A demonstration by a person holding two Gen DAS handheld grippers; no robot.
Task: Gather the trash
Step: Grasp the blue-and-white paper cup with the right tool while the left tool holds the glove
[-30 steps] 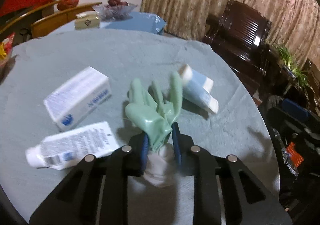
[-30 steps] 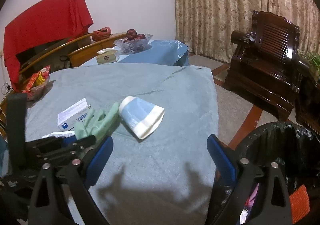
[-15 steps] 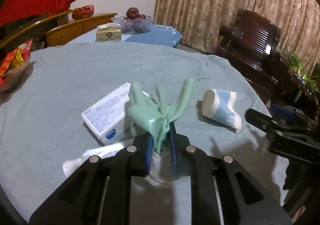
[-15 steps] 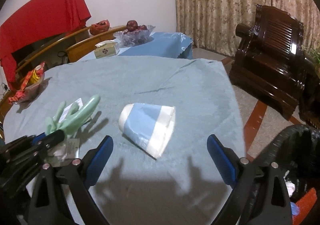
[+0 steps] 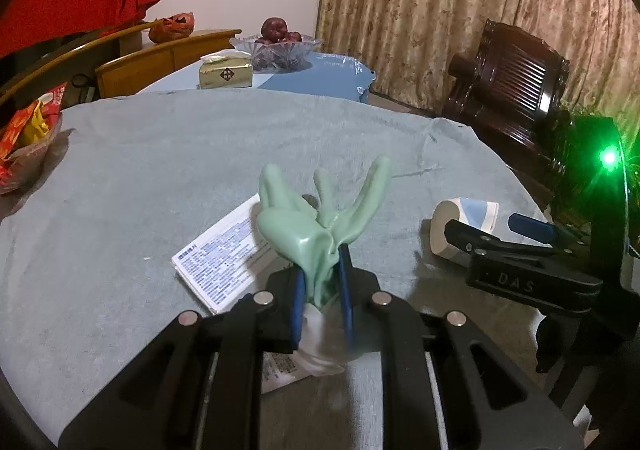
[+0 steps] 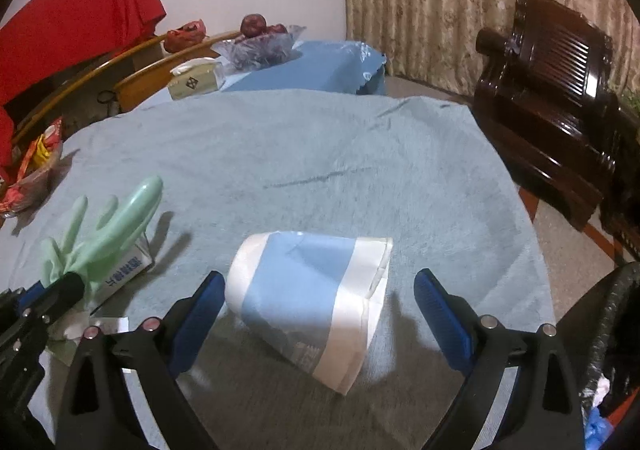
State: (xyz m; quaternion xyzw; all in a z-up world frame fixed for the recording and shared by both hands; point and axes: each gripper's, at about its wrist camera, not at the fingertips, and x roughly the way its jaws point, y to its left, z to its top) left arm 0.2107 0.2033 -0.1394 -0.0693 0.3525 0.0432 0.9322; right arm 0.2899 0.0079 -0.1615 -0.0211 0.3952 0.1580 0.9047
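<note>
Pinching a green glove (image 5: 320,226) above the table (image 5: 160,154), the left gripper (image 5: 322,314) is closed; the right gripper (image 6: 316,310), jaws wide, straddles a tipped paper cup (image 6: 308,290) near the table's right edge.

A grey-blue cloth covers the desk (image 5: 192,154). Beyond its far edge stands a glass fruit bowl (image 5: 276,46), with a tissue box (image 5: 226,71) just left of the bowl, a dark wooden armchair (image 5: 508,90) to its right, and patterned curtains (image 5: 440,2) behind.
</note>
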